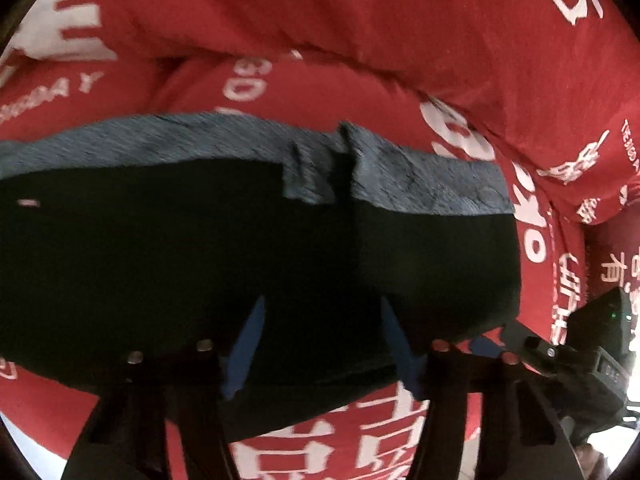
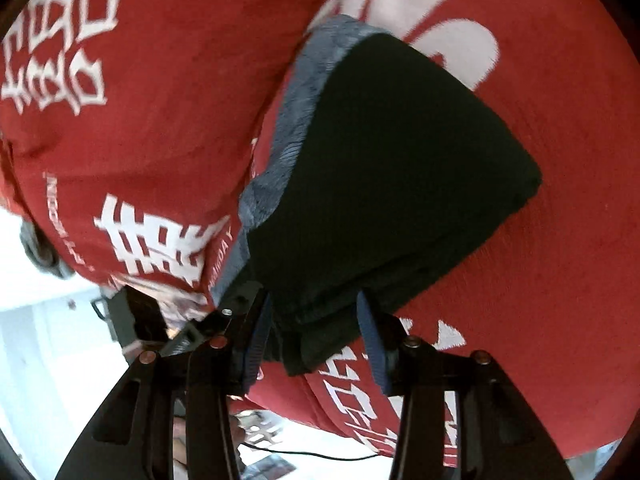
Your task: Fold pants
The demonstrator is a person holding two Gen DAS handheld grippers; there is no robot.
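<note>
Hand-held gripper point(image 2: 316, 340): black frame, blue finger pads point(image 2: 370, 336), copper-coloured screws.

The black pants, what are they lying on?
The black pants lie on a red cloth with white letters. It shows all around them; whatever is under that cloth is covered.

Red cloth point(image 1: 400, 20) printed with white characters covers the surface.

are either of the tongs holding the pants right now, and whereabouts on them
Both tongs straddle the near edge of the folded black pants; whether the left tongs or right tongs actually clamp it cannot be told.
</note>
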